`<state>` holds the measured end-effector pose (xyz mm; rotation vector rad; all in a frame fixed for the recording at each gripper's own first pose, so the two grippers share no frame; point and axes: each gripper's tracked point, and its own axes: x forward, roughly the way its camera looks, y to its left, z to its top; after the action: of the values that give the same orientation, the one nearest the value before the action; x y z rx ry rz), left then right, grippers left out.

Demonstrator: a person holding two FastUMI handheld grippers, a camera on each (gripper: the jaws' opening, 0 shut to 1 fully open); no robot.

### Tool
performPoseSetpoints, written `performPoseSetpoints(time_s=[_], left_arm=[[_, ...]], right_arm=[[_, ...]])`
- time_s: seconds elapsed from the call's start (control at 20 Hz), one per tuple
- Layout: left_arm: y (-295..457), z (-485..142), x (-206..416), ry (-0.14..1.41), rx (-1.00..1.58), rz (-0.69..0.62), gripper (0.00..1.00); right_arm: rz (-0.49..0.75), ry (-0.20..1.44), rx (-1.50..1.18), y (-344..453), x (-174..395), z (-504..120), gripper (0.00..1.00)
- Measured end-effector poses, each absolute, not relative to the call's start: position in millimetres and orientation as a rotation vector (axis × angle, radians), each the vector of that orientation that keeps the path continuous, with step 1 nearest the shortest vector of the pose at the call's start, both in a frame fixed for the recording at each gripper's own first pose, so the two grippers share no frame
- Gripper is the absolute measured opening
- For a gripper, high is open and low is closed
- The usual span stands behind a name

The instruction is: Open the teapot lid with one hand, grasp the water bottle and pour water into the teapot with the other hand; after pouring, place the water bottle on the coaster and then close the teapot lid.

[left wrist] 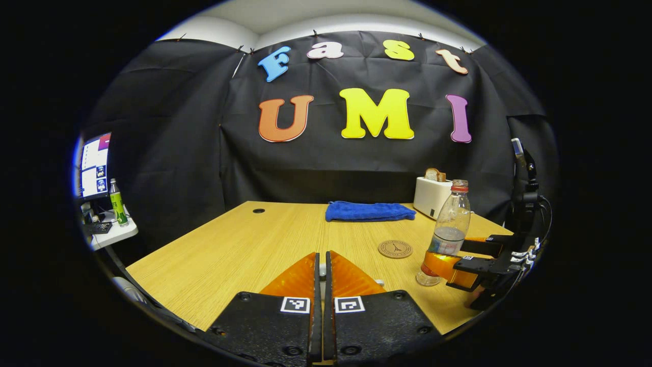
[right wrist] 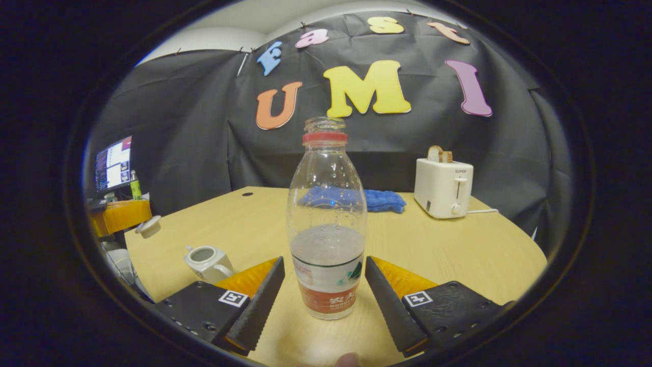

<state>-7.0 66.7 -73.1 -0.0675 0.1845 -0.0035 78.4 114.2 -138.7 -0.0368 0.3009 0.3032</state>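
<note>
– At the far left of the right gripper view, what stands beyond the table (right wrist: pixel 458 244)?

– A lit monitor (right wrist: pixel 113 163) with a green bottle (right wrist: pixel 135 186) beside it, on a side desk off the table's edge.

– And the left tongs (left wrist: pixel 321 257)?

– They hang above the table's left corner, clenched on the teapot lid (right wrist: pixel 148 226). In the left gripper view the two fingers stand almost together, with a pale sliver of the lid pinched between them.

– Where is the teapot itself?

– The teapot (right wrist: pixel 206 261) sits on the table near the front left edge, below and to the right of the lid, with its mouth uncovered.

– Next to the right?

– In the left gripper view a round coaster (left wrist: pixel 395 248) lies flat on the table with nothing on it. The water bottle (right wrist: pixel 326 224) stands upright on the bare wood just beside it, to its right, not on it. The bottle has no cap and is about half full.

– Are the right tongs (right wrist: pixel 325 262) gripping it?

– No, they are released. The fingers are spread to either side of the bottle's lower half, close to the label, and a thin strip of table shows between the left finger and the bottle.

– What lies farther back and to the right?

– A folded blue cloth (right wrist: pixel 379 200) lies toward the back of the table, partly seen through the bottle. Right of it stands a white toaster (right wrist: pixel 443 187) with a slice of bread in its slot, near the black wall.
</note>
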Motion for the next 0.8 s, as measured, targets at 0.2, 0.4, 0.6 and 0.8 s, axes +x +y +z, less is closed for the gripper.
performPoseSetpoints(time_s=[0.2,0.4,0.6,0.8], left_arm=[[73.6,-70.8,-6.3,0.173,-0.074,0.002,0.04],[87.5,-67.4,-5.0,0.168,-0.074,0.039,0.04],[91.0,-61.6,-9.0,0.157,-0.068,0.047,0.04],[96.0,-54.7,-13.1,0.151,-0.085,0.031,0.04]], right_arm=[[0.275,0.289,-0.045,112.9,84.2,-131.6,0.75],[0.269,0.213,-0.230,121.5,83.2,-114.1,0.72],[0.305,0.148,-0.492,140.1,83.9,-107.3,0.71],[0.321,0.132,-0.710,147.8,91.7,-114.2,0.71]])
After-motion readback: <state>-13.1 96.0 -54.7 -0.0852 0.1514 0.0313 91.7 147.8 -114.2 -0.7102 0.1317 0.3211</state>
